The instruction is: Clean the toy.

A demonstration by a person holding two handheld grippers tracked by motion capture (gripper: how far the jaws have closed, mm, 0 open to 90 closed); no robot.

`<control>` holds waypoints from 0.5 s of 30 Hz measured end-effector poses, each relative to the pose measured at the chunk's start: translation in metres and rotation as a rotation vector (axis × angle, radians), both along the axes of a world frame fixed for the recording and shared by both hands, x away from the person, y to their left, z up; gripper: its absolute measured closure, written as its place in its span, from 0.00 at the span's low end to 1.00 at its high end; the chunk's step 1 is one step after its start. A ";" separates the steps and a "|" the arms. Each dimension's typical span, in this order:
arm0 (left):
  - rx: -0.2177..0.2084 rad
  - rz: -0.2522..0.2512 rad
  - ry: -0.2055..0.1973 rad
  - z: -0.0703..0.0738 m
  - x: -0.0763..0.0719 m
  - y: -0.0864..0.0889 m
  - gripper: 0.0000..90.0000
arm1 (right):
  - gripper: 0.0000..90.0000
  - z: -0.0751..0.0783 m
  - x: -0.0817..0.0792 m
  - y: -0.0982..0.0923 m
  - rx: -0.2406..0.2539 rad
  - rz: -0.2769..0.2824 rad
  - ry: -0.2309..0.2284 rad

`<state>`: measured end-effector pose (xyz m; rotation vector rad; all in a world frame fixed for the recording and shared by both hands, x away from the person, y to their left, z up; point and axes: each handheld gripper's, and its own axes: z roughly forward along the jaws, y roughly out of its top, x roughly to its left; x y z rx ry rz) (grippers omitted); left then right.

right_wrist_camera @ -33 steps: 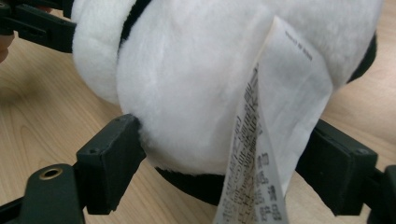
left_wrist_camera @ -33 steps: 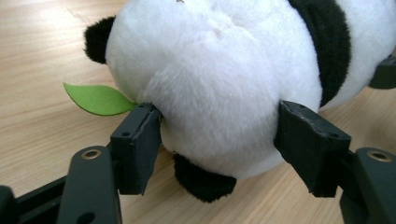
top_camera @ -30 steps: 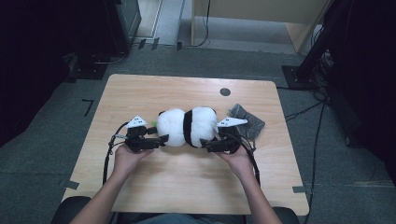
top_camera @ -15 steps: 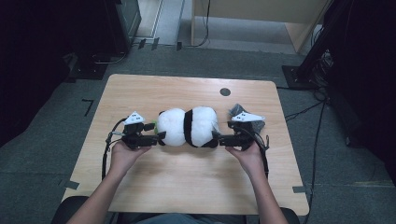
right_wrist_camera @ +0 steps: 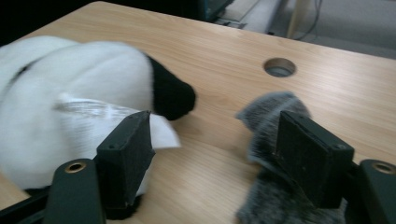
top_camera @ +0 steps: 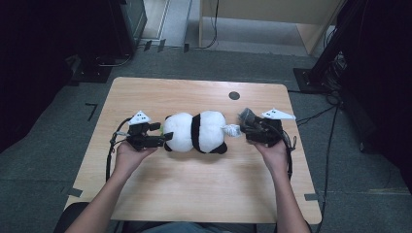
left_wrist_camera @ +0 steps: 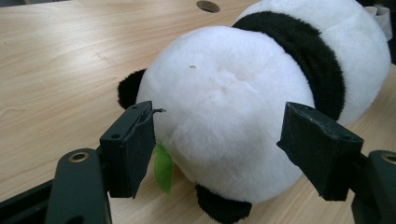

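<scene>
Plush panda [top_camera: 197,132] between parted grippers

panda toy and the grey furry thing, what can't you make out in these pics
- Panda toy: its face is turned away in every view.
- Its white tag: print is motion-blurred in the right gripper view.
- Grey furry thing: the right claw covers part of it and the bottom edge cuts it off; what it is stays unclear.
- Green bit: mostly behind a left claw jaw.

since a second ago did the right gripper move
Yes: the right gripper has slid right, away from the panda, past the table hole; its jaws have just been closing.
</scene>
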<state>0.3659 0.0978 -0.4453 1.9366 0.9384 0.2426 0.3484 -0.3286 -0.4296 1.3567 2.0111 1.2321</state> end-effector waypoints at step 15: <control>-0.003 0.014 0.000 -0.001 0.015 -0.004 0.30 | 0.44 -0.042 0.045 -0.035 -0.077 -0.068 0.088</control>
